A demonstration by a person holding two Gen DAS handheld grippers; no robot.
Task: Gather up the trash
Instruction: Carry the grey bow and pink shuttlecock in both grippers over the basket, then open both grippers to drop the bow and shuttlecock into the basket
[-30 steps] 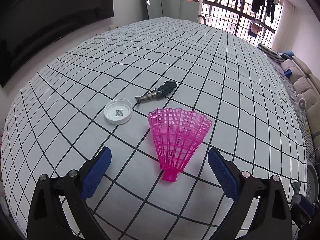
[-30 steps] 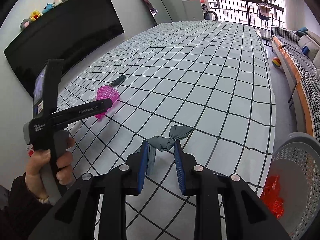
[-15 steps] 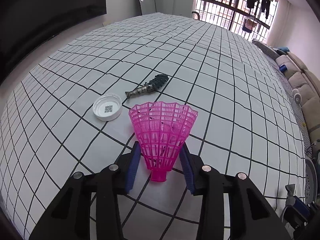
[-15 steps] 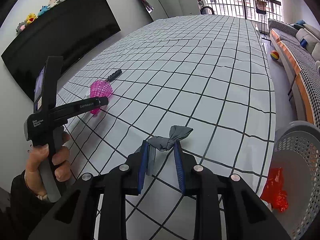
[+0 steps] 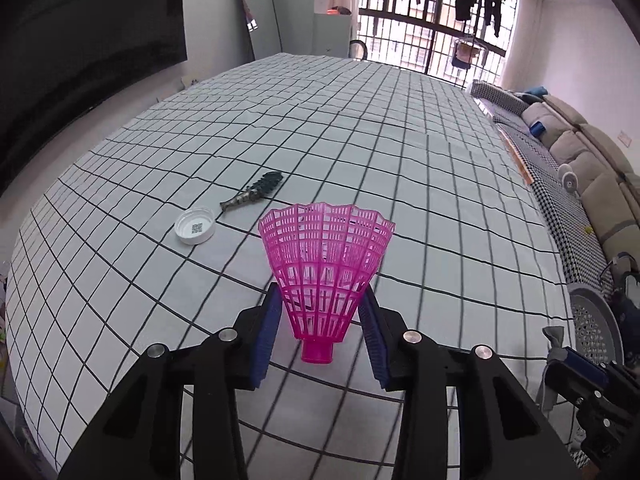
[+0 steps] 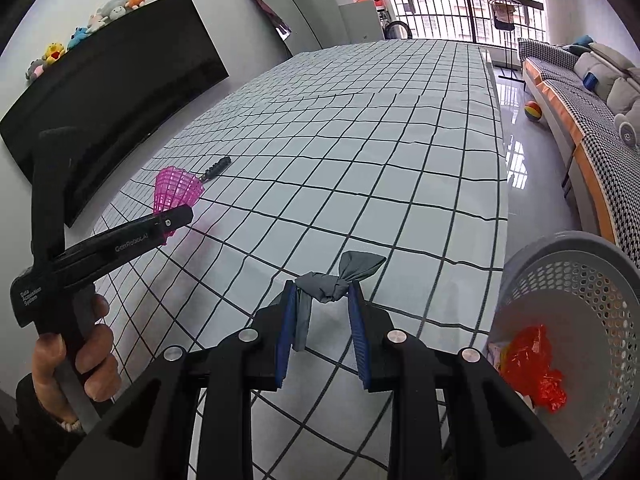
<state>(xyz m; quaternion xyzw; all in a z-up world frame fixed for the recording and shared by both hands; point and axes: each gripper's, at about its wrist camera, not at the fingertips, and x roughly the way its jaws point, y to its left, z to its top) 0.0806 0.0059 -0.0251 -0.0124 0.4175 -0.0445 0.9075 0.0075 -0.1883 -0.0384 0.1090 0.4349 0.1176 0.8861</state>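
My left gripper (image 5: 320,312) is shut on a pink plastic shuttlecock skirt (image 5: 326,264) and holds it above the checked table; it also shows in the right wrist view (image 6: 176,190). My right gripper (image 6: 322,312) is shut on a knotted grey cloth scrap (image 6: 336,280), held above the table's near right edge. A white bottle cap (image 5: 195,231) and a dark fish-shaped piece (image 5: 254,192) lie on the table beyond the left gripper. A grey perforated basket (image 6: 580,280) stands at the right, with red crumpled plastic (image 6: 534,364) inside.
The checked tablecloth (image 6: 360,152) covers a long table. A black screen (image 6: 100,92) lines the left wall. A sofa (image 6: 592,92) and a ball (image 6: 534,111) are on the right, past the table edge. The basket also shows in the left wrist view (image 5: 592,320).
My left gripper closed on the pink shuttlecock skirt and lifted it off the table. My right gripper kept hold of the grey cloth and moved toward the basket.
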